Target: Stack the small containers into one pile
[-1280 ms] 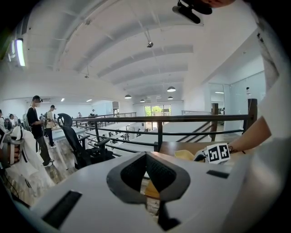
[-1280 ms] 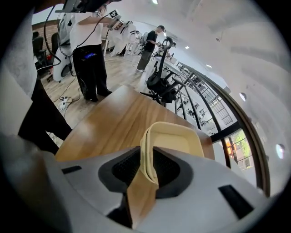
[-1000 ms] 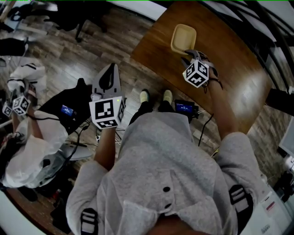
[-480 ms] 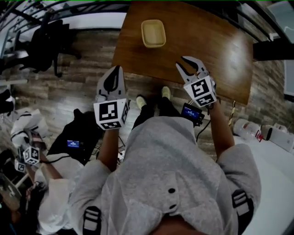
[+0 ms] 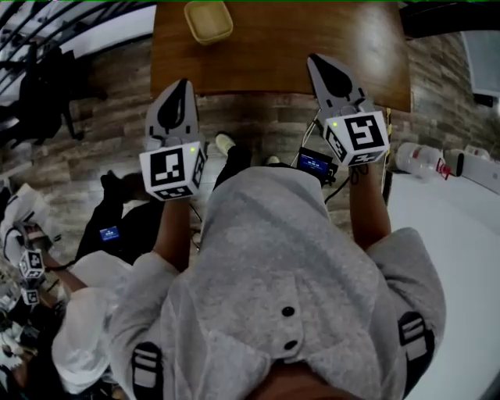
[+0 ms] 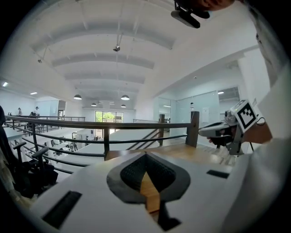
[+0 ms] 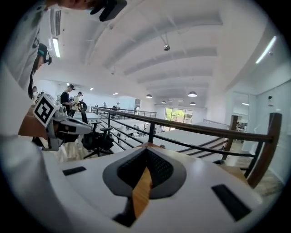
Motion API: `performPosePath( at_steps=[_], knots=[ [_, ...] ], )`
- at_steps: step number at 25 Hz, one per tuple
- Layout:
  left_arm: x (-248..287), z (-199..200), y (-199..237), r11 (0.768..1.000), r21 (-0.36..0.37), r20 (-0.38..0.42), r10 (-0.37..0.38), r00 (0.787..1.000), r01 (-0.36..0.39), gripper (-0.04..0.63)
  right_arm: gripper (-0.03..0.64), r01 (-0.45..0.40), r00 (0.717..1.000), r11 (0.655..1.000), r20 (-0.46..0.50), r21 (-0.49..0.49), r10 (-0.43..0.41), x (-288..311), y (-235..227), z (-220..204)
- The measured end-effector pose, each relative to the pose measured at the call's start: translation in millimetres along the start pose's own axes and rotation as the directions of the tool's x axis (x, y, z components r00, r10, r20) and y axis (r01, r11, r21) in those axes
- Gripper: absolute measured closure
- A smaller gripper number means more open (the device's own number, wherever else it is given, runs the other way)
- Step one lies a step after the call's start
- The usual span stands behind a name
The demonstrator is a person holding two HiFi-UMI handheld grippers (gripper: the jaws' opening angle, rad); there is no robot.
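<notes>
A pale yellow plastic container (image 5: 208,21), a shallow rounded rectangle with a thick rim, sits on the far left part of a glossy brown wooden table (image 5: 312,39), well apart from both grippers. I cannot tell whether it is one tub or several nested. The left gripper (image 5: 183,83) is a smooth white shell tapering to a point, with a dark ribbed pad set into it. Its jaws are pressed together with nothing between them, and it hovers over the plank floor (image 5: 258,125) just short of the table's near edge. The right gripper (image 5: 312,58) has the same shape. Its jaws have just been closing and now meet, empty, with the tip over the table's near edge. Each gripper carries a white cube printed with black squares (image 5: 173,171). The person wears a soft grey hooded top (image 5: 281,258). Only the head view shows the container and the floor. The two gripper views look level across the room and show a dark metal railing (image 6: 104,124) with wooden posts, a ribbed white ceiling (image 6: 113,63) with round lamps, and a sliver of table wood through the dark pads' notch. Each gripper view also catches the other gripper from the side.
</notes>
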State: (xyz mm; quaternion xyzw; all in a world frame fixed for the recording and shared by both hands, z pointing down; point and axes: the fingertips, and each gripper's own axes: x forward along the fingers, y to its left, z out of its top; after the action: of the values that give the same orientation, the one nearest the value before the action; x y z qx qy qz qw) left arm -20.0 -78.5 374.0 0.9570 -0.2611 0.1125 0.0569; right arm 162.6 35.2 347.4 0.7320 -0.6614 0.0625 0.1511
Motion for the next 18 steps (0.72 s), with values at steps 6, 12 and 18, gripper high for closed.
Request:
performPosePath(
  at_steps=[6,12,18],
  knots=[
    [-8,-2,-44,0.999,0.023,-0.001,-0.049,0.999,0.049,0.581,0.601,0.011,1.000,0.998,0.006,0.065,-0.011,-45,-3,-15],
    [-44,-8,-118,0.995,0.052,0.006,-0.082,0.997,0.082,0.581,0.601,0.041,0.999,0.996,0.015,0.078,-0.042,-120,-8,-33],
    [-95,-16,-188,0.994,0.060,0.022,-0.094,0.995,0.093,0.581,0.601,0.084,0.996,0.989,0.029,0.120,-0.088,-211,-10,-61]
  ],
)
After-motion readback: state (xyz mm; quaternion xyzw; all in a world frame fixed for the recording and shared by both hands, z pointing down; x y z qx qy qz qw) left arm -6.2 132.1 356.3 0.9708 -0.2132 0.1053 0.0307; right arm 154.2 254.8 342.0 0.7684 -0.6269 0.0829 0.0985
